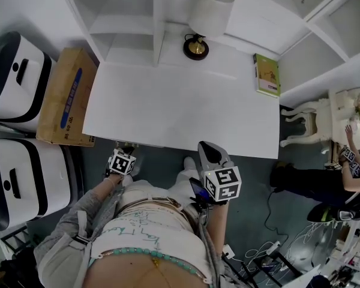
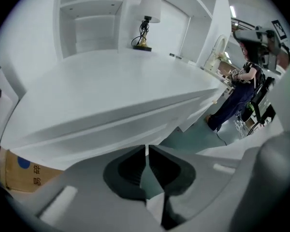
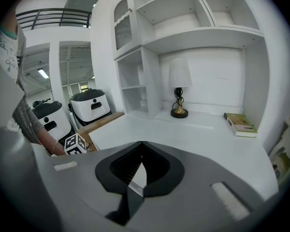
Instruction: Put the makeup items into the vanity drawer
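One cardboard box (image 1: 53, 104), blue label (image 1: 70, 98) unreadable.

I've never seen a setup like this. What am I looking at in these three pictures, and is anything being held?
There is no robot here. A person stands at a white desk with a hand-held gripper, a simple two-jaw clamp, in each hand. The view from above comes from a camera on the person's head, looking steeply down. The other two come from cameras riding on the left hand-held gripper and the right hand-held gripper, each looking along its own jaws. On the desk I see only a lamp and a green book; no makeup shows. Both pairs of jaws are closed with nothing between them.
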{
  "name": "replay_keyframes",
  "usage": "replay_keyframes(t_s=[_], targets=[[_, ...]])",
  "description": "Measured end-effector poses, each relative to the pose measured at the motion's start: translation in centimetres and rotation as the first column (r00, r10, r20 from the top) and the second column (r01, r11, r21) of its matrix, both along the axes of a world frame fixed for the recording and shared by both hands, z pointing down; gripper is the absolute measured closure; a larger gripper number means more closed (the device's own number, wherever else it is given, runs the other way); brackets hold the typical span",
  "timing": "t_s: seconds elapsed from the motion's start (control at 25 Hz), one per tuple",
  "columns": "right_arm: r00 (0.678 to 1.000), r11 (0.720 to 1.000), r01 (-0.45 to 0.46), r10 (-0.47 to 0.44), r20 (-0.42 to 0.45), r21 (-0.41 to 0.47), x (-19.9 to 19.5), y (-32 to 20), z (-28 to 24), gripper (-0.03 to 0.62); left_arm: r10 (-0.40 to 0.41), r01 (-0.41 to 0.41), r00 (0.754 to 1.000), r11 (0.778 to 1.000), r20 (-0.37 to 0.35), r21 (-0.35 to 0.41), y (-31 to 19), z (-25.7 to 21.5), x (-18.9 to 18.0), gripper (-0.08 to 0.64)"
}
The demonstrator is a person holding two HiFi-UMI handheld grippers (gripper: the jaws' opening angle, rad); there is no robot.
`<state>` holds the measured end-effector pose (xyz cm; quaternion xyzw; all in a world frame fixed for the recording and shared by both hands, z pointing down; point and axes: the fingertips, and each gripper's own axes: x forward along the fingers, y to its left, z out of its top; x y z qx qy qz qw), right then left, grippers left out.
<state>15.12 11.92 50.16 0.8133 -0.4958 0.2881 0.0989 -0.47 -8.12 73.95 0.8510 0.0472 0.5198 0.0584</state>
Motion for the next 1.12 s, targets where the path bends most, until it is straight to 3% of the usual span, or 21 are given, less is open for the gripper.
replay_keyframes(t_s=[0.32, 0.56, 0.8, 1.12], targets=[[1.0, 1.0, 0.011, -0.011, -0.009, 0.009, 1.1, 0.7, -0.6, 0.563, 0.024, -0.026, 0.994, 1.0, -0.107, -0.012, 2.2, -3.9, 2.9, 0.557], [0.999, 0.999, 0.037, -0.037, -0.019, 0.023, 1.9, 0.9, -1.5, 0.563, -0.007, -0.003, 0.993, 0.997, -0.122, -0.083, 4.0, -6.2, 4.4, 0.558], [0.997, 0.997, 0.07, -0.07, -0.023, 0.029, 2.5, 1.1, -2.2, 0.563, -0.027, 0.013, 0.986, 0.996, -0.164, -0.084, 4.3, -8.8, 5.7, 0.558], [0.993, 0.992, 0.115, -0.113, -0.028, 0.049, 3.8, 1.3, -3.1, 0.563, -0.043, 0.017, 0.961, 0.995, -0.272, -0.098, 5.9, -13.4, 9.3, 0.558]])
